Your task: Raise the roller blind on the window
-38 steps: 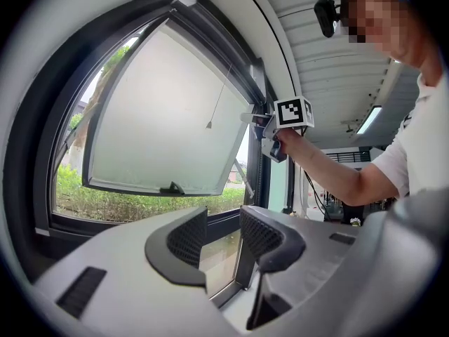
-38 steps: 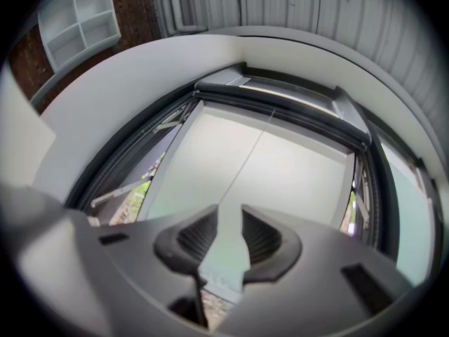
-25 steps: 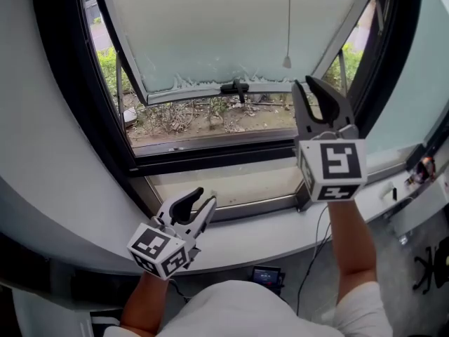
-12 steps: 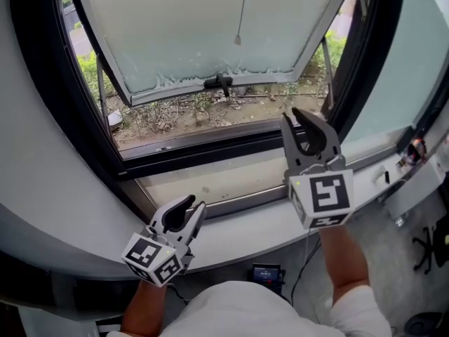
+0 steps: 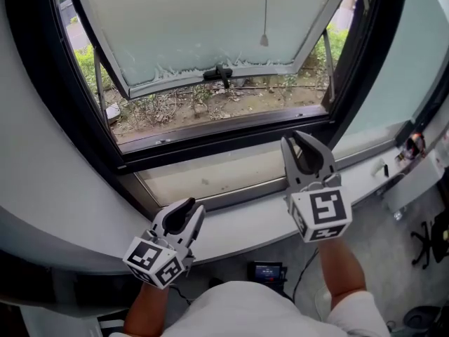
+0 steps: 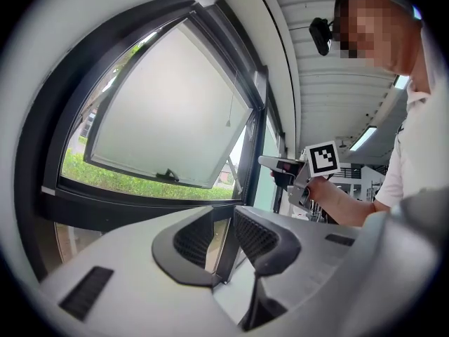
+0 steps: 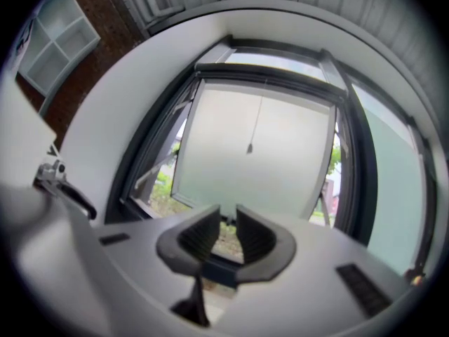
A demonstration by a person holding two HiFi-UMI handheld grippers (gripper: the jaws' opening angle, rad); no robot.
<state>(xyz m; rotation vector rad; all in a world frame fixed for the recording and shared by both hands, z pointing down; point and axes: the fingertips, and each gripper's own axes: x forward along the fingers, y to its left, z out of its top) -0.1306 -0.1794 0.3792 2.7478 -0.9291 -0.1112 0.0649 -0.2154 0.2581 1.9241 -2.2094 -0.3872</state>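
The right tongs [image 5: 297, 146] have sunk away from the thin cord with its small pale pull [image 5: 264, 40], down over the near edge of the white window sill [image 5: 238, 225], well apart from the left tongs [image 5: 189, 208]. Both have just been narrowing yet stand released, empty. The roller blind shows nowhere over the frosted tilted pane [image 5: 203, 27]: likely rolled up, raising done.

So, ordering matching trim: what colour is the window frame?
The window frame is black; the head view shows it best.
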